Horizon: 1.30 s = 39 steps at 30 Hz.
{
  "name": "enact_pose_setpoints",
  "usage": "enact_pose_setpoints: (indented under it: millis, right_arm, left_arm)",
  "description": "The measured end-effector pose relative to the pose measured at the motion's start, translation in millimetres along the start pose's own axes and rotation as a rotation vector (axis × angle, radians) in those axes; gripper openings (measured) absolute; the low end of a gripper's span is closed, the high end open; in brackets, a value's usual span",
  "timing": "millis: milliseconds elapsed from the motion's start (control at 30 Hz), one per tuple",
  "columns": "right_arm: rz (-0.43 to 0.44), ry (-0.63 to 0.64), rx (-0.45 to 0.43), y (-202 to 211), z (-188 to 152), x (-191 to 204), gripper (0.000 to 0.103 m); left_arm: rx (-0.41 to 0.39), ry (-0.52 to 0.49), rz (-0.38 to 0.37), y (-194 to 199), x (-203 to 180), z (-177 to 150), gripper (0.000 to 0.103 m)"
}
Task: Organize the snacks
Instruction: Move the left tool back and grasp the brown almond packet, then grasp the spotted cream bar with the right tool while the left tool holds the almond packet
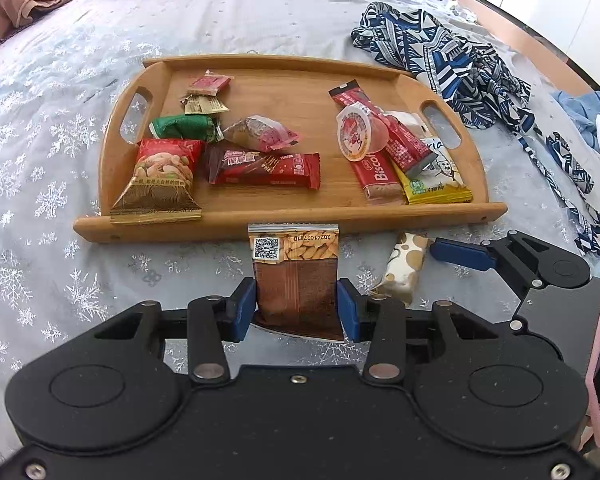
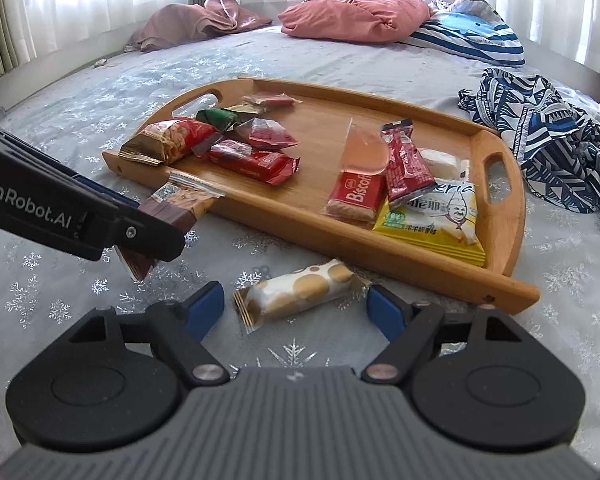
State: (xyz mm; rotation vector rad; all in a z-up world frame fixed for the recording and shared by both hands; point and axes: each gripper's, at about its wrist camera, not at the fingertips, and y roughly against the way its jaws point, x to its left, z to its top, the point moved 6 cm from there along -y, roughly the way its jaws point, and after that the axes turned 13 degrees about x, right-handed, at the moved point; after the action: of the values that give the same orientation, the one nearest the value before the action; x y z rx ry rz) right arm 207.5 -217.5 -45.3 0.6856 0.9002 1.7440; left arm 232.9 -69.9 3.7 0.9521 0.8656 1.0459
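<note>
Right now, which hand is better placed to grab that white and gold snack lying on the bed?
The right. The right gripper is open with the white snack lying between its fingers, in front of the tray. The left gripper is already shut on the peanut packet.

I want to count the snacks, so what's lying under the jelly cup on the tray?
The jelly cup leans on the red Biscoff pack and a red stick sachet. Anything beneath those stays hidden.

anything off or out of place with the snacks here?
Two snacks are off the wooden tray: the brown peanut packet clamped in the left gripper, and a white, gold-dotted biscuit pack lying on the bedspread between the right gripper's open fingers. The peanut bag overhangs the tray's front rim.
</note>
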Motion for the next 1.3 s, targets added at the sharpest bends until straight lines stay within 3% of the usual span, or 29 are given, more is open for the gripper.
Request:
enact_pose_setpoints:
  millis: [233,600,633,700,867,933,1033,1300]
  right_arm:
    - [0.004,-0.008,-0.001,-0.2,-0.2,0.6,0.084]
    - [0.022,-0.054,-0.015,3.3,-1.8,-5.0,0.064]
    - [0.024,-0.055,-0.016,3.7,-2.2,-4.9,0.061]
    - [0.035,-0.053,-0.017,5.3,-3.2,-3.9,0.045]
    - [0.034,-0.015,-0.017,11.3,-5.0,6.4,0.027]
    - [0.028,-0.006,-0.013,11.5,-5.9,9.4,0.027]
    - [0.027,-0.016,-0.01,12.0,-6.5,9.6,0.046]
    - [-0.043,-0.074,0.033,19.0,-13.9,-7.8,0.05]
  left_arm:
    - [0.006,0.003,0.005,-2.3,3.3,-2.5,0.041]
    - [0.01,0.016,0.008,-3.0,9.6,-4.4,0.041]
    - [0.009,0.016,0.009,-2.8,10.2,-4.6,0.041]
    - [0.004,0.014,0.015,-2.0,11.3,-5.0,0.041]
    - [-0.004,0.01,0.027,-0.8,12.6,-5.9,0.041]
    - [-0.002,0.014,0.024,-0.9,13.5,-6.1,0.041]
    - [-0.003,0.016,0.024,-0.6,14.4,-6.2,0.041]
    - [-0.008,0.031,0.017,0.3,22.7,-5.1,0.041]
